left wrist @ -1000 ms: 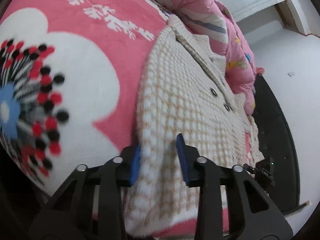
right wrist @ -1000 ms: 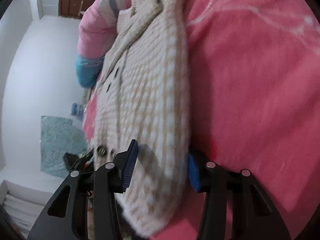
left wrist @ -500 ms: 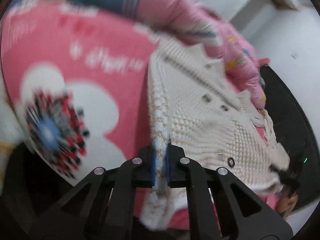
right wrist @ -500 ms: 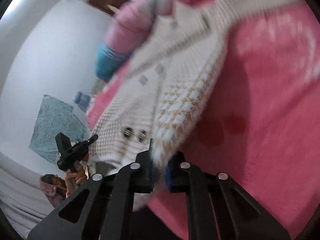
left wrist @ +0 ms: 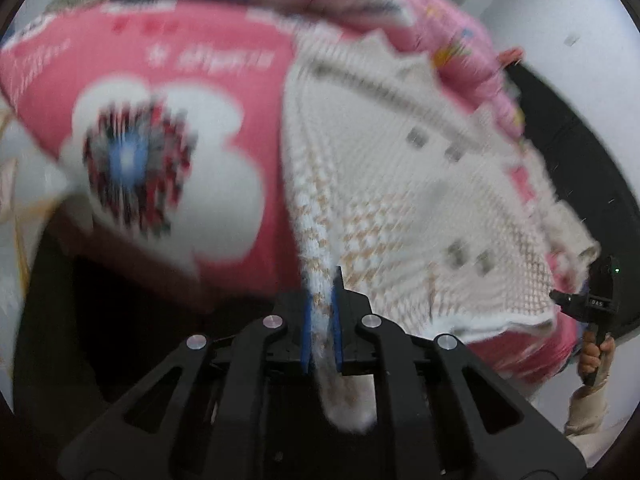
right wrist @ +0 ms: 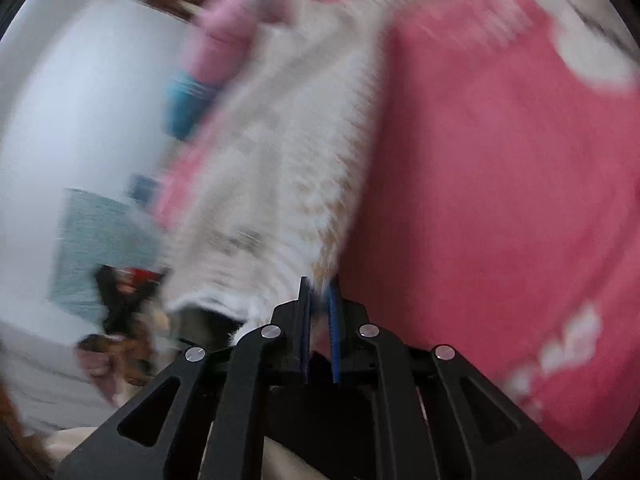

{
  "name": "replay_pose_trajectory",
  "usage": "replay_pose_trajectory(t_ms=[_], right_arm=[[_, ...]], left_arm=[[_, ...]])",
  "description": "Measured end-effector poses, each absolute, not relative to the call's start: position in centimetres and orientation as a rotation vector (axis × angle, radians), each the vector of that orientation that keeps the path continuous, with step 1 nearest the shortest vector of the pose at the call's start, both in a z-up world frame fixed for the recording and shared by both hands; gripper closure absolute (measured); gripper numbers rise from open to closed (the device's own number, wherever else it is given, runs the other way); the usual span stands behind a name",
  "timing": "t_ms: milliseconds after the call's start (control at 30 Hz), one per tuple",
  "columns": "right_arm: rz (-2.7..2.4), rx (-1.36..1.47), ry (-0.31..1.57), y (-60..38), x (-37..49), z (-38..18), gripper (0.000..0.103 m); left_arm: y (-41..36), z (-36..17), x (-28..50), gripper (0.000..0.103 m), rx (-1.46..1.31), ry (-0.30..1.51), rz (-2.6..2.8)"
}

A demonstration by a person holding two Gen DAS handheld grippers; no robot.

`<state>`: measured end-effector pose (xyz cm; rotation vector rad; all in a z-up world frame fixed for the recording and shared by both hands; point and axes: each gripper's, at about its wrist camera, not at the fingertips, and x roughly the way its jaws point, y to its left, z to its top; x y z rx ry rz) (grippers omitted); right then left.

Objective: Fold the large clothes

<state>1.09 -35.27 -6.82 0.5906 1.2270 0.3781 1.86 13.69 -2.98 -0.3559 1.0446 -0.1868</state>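
A cream knit cardigan [left wrist: 384,184] with dark buttons lies on a pink bed blanket [left wrist: 224,80]. My left gripper [left wrist: 321,304] is shut on the cardigan's bottom left corner, and the cloth hangs through between the blue pads. My right gripper [right wrist: 319,304] is shut on the cardigan's [right wrist: 288,168] other bottom corner, lifted off the pink blanket [right wrist: 500,184]. The bottom hem stretches between the two grippers. Both views are blurred. The right gripper also shows in the left wrist view [left wrist: 592,304], held by a hand.
A rolled pink and teal quilt [left wrist: 360,4] lies along the far side of the cardigan. White wall [right wrist: 80,112] and a teal mat [right wrist: 100,248] on the floor are beside the bed. The bed's dark front edge [left wrist: 120,312] is below the left gripper.
Both grippers closed on the cardigan's bottom corners, then lifted and pulled the hem up and back from the bed. The views swing and blur.
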Motion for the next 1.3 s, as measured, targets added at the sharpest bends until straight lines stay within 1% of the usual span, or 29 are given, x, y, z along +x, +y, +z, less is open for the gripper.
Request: replay_pose_trajectory(t_ms=[33, 100, 133, 167, 267, 333, 433, 467, 533, 567, 633, 667, 700, 733, 767, 867, 1033, 1133, 1200, 1267, 1300], right_arm=[[0.285, 0.526, 1.276, -36.0, 0.9, -7.8, 0.095], [0.271, 0.536, 1.261, -37.1, 0.3, -7.6, 0.095], [0.259, 0.534, 1.238, -37.6, 0.2, -6.6, 0.095], [0.228, 0.476, 1.195, -37.6, 0.2, -5.1, 0.094], [0.261, 0.374, 1.105, -35.6, 1.4, -1.8, 0.093], [0.381, 0.347, 1.081, -33.1, 2.6, -1.0, 0.093], [0.506, 0.217, 1.124, -28.1, 4.1, -2.4, 0.093], [0.527, 0.192, 1.146, -27.5, 4.2, -3.2, 0.093], [0.523, 0.162, 1.278, -26.5, 4.1, -6.6, 0.093], [0.516, 0.158, 1.330, -26.7, 4.0, -8.0, 0.093], [0.543, 0.178, 1.328, -27.5, 3.6, -7.4, 0.093], [0.536, 0.162, 1.328, -27.8, 3.5, -6.4, 0.092], [0.529, 0.143, 1.311, -27.9, 3.4, -5.5, 0.089], [0.530, 0.116, 1.275, -28.0, 3.3, -4.5, 0.081], [0.550, 0.097, 1.231, -27.6, 3.6, -3.2, 0.076], [0.662, 0.092, 1.142, -25.0, 5.7, -1.1, 0.075], [0.815, 0.013, 1.073, -15.2, 12.1, 0.3, 0.075], [0.873, 0.019, 1.133, -10.2, 16.7, -1.0, 0.075], [0.863, 0.024, 1.215, -7.8, 19.5, -3.2, 0.075], [0.852, 0.019, 1.374, -6.6, 20.8, -7.0, 0.075], [0.855, 0.019, 1.395, -6.9, 20.5, -7.7, 0.075]], left_arm=[[13.8, -3.9, 1.9, 0.091, -0.346, 1.072, -0.162], [14.4, -4.7, 1.8, 0.085, -0.321, 1.092, -0.130], [14.8, -4.3, 1.7, 0.076, -0.311, 1.077, -0.113], [15.1, -3.8, 1.6, 0.073, -0.298, 1.059, -0.100], [15.1, -1.5, 1.9, 0.070, -0.230, 0.983, -0.075], [14.0, -0.1, 3.1, 0.069, -0.213, 0.946, -0.104], [10.5, 0.1, 4.8, 0.066, -0.156, 0.946, -0.161], [9.4, -0.1, 5.0, 0.062, -0.129, 0.957, -0.174], [6.5, -1.9, 5.7, 0.056, -0.017, 1.017, -0.188], [5.2, -3.5, 5.9, 0.055, 0.070, 1.069, -0.178], [4.6, -4.6, 5.7, 0.054, 0.167, 1.105, -0.150], [4.8, -4.2, 5.6, 0.054, 0.161, 1.093, -0.163], [5.2, -3.7, 5.6, 0.054, 0.138, 1.082, -0.171], [5.9, -2.7, 5.8, 0.055, 0.095, 1.057, -0.180], [6.6, -1.6, 6.1, 0.055, 0.050, 1.025, -0.193], [7.6, 0.2, 8.2, 0.055, 0.001, 0.975, -0.163], [7.9, -1.7, 13.6, 0.055, 0.056, 1.001, -0.031], [8.6, -3.2, 16.1, 0.055, 0.097, 1.015, 0.046], [9.3, -3.6, 16.9, 0.053, 0.070, 1.039, 0.042], [9.9, -3.8, 17.0, 0.052, 0.041, 1.046, 0.024], [10.1, -3.7, 17.0, 0.052, 0.036, 1.049, 0.006]])
